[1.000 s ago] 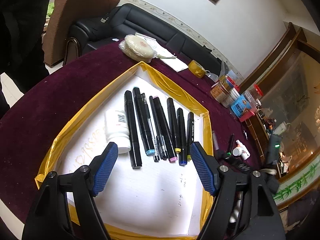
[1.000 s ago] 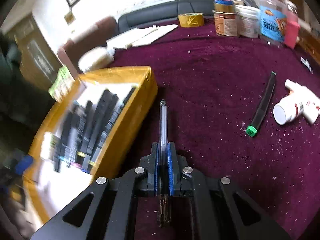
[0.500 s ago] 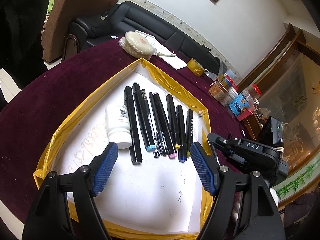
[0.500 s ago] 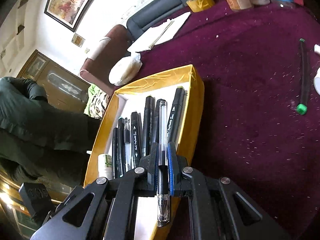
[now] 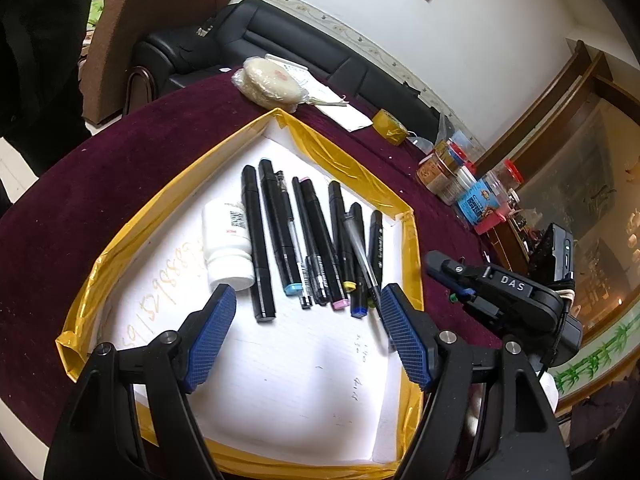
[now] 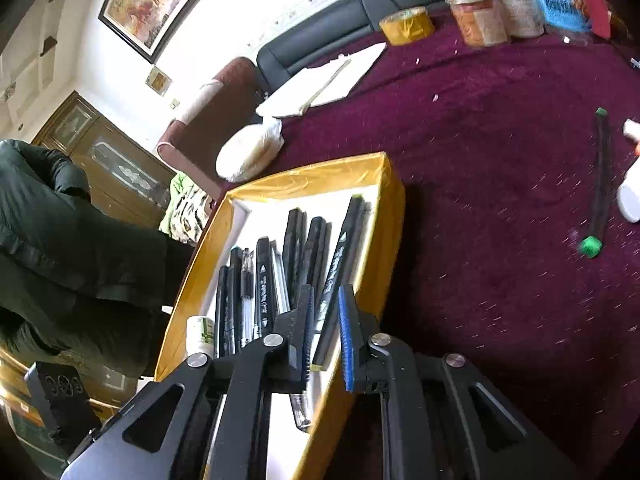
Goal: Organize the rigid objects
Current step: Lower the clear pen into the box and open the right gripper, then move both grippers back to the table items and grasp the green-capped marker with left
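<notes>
**Clear pen drops onto the marker row as the right jaws part**

A shallow white tray (image 5: 280, 360) with yellow-taped walls sits on a maroon tabletop (image 5: 120, 152). A row of black markers (image 5: 276, 236) lies side by side across the tray's middle, with a white pill bottle (image 5: 226, 240) on its side at the end of the row nearest the tray's left wall. A clear pen (image 5: 360, 252) lies slantwise on top of the markers near the right wall.

The right gripper (image 6: 326, 336) hangs over the tray's right wall; its jaws are opening, the blue pads a narrow gap apart and pressing on nothing, and the pen's clear end shows below them, in the right wrist view.

The left gripper (image 5: 308, 340) hovers over the tray's near half, spread wide and empty.

Outside the tray, toward the tabletop's right edge, a green-capped marker (image 6: 598, 184) lies beside a white bottle (image 6: 630, 196). A roll of yellow tape (image 6: 406, 26) and several jars (image 6: 480, 12) stand along the far edge
</notes>
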`<state>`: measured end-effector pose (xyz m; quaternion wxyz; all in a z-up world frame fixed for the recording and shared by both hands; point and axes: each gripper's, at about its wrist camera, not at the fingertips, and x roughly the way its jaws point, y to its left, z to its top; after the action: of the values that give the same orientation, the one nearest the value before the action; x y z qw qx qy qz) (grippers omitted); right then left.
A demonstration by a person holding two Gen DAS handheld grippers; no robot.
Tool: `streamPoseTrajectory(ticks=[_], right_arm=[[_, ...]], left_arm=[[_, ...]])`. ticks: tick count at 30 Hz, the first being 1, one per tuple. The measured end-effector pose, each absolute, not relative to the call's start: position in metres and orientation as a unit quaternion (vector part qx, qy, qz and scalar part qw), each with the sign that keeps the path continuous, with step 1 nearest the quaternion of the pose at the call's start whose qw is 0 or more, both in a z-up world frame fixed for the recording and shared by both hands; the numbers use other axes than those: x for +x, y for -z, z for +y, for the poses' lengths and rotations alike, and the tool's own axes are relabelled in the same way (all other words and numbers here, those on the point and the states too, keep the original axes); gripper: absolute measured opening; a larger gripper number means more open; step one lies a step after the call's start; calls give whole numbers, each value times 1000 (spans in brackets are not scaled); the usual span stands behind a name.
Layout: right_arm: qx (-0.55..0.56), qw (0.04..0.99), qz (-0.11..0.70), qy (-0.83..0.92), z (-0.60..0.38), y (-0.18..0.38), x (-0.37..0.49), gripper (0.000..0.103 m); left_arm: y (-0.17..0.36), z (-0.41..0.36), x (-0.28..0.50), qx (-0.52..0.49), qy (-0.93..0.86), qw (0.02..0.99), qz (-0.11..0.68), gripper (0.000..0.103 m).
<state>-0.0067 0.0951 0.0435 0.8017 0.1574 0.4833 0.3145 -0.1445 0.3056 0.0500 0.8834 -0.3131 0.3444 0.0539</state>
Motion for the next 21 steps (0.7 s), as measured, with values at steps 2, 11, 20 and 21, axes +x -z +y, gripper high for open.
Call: streamPoseTrajectory(ticks=[2, 11, 20, 21], right_arm=[[154, 817, 469, -298, 79, -47, -4, 30], [180, 859, 437, -197, -40, -49, 21, 33], [233, 864, 422, -149, -113, -46, 32, 32], [235, 864, 421, -145, -117, -46, 34, 32]], left_arm=[[-52, 303, -143, -308, -54, 885, 344, 75], [-50, 288, -130, -295, -44, 884, 361, 75], [-64, 256, -109, -261, -16, 892, 369, 75], [-64, 252, -108, -258, -11, 892, 371, 75]])
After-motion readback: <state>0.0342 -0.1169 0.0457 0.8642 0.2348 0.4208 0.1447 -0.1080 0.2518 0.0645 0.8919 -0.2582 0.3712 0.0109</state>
